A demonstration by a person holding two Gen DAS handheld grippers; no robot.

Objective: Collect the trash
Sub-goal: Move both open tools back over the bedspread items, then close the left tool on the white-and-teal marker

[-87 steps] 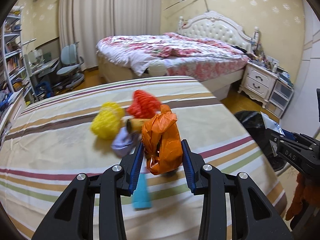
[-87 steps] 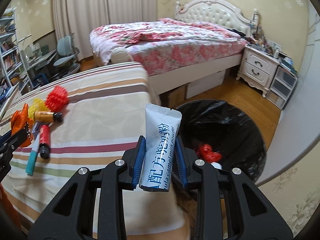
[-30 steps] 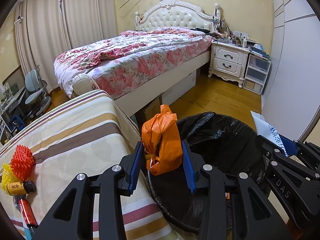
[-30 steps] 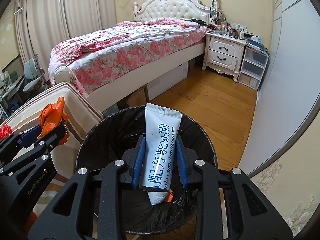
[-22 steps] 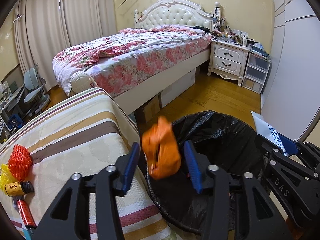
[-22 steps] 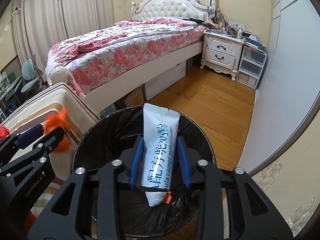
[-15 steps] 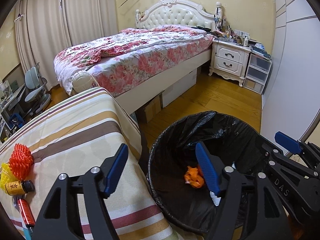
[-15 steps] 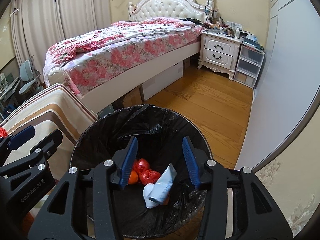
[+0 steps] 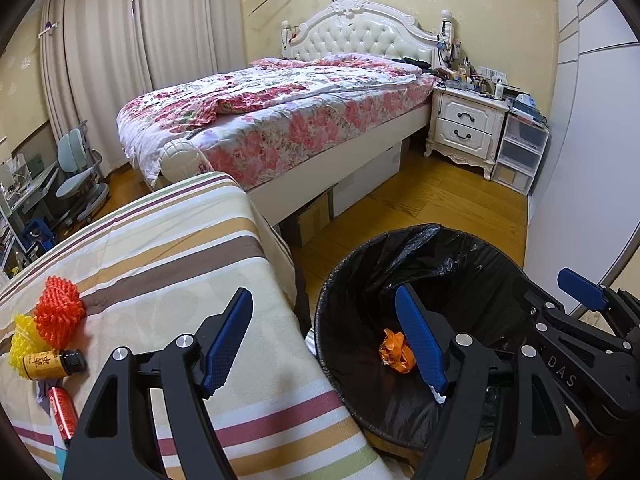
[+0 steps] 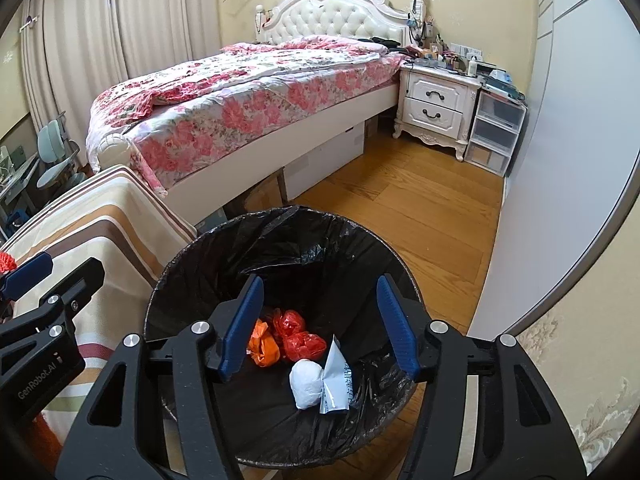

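A round bin with a black liner (image 10: 192, 256) (image 9: 460, 248) stands on the floor beside the striped table. At its bottom lie an orange bag (image 10: 262, 344) (image 9: 394, 352), red crumpled bags (image 10: 298, 336), a white wad (image 10: 306, 384) and a white powder sachet (image 10: 338, 380). My right gripper (image 10: 320, 324) hangs over the bin, its jaws still opening with nothing between them. My left gripper (image 9: 326, 340) is open and empty above the table's edge and the bin's rim. On the table lie an orange mesh ball (image 9: 58, 314), a yellow mesh ball (image 9: 18, 344), a small brown bottle (image 9: 52, 364) and a red tube (image 9: 62, 410).
The striped tablecloth (image 9: 160, 264) drops off next to the bin. A bed with a floral cover (image 9: 280, 112) fills the back, boxes under it. A white nightstand (image 9: 464, 128) and plastic drawers (image 9: 520, 152) stand by the right wall. Wooden floor (image 10: 420, 200) lies beyond the bin.
Both grippers opened. The orange bag fell from the left one and the powder sachet from the right one; both now lie in the bin.
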